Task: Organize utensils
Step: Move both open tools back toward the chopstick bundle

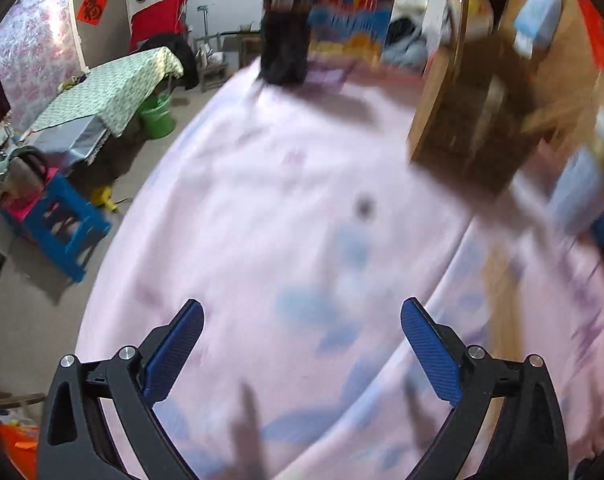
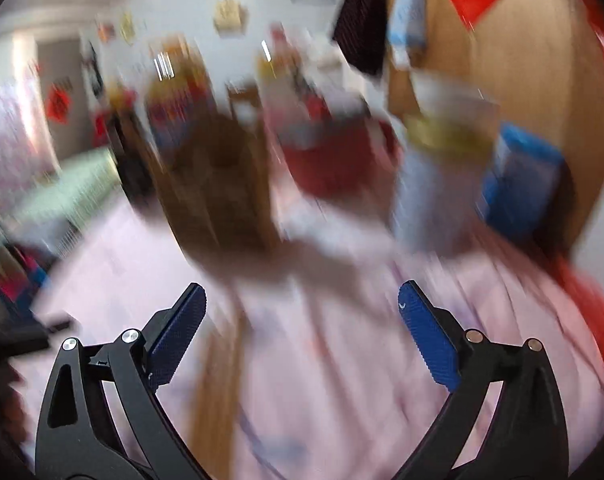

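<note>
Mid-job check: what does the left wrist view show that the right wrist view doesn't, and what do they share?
Left wrist only: a blue stool, a green bucket and a dark upright object at the cloth's far edge.
Right wrist only: a red container and a blue box, both blurred.
Both: the pink cloth, a brown box and an open, empty gripper, the left gripper and right gripper. No utensils can be made out clearly.

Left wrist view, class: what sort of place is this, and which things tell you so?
Probably a lived-in home room: a pink cloth covers the work surface, with a green bucket and a blue stool on the floor.
</note>
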`<state>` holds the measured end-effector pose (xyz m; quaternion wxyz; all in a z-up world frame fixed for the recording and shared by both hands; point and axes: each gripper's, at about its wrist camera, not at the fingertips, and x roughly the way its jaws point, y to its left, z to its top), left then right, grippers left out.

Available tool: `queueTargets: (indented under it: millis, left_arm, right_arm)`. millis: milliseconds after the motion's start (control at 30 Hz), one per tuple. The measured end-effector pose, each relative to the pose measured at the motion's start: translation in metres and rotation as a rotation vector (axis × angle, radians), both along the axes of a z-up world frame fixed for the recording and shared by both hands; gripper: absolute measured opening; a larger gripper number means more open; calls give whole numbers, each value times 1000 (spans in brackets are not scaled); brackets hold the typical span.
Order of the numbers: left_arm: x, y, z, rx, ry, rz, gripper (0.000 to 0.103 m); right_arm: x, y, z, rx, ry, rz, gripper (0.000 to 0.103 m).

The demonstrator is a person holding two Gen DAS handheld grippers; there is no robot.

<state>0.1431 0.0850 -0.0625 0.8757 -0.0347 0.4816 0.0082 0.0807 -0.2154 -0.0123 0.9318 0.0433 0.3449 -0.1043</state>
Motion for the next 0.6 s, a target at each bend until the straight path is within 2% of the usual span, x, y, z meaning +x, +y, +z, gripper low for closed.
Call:
queueTargets:
  millis: [67, 200, 300, 400, 467, 600]
  left_arm:
    - [-9, 5, -14, 54, 11, -22, 97]
    - [-12, 12, -33, 123, 27, -35, 97]
    - [-16, 27, -37, 50, 21, -7, 98]
    - [-15, 29, -36, 48, 22, -11, 98]
    - [-14, 29, -37, 49, 24, -13, 99]
    - [-14, 28, -37, 47, 24, -12, 99]
  right_arm:
    - [-16, -15, -24, 24, 49, -54, 94]
    - [-24, -51, -50, 90, 97, -157, 94]
    - [-26, -70, -66, 151, 146, -205, 94]
    - [-33, -77, -66, 194, 121, -221, 95]
    - [-26, -84, -77, 236, 181, -213, 96]
    - [-18, -79, -84, 201, 247, -209, 97]
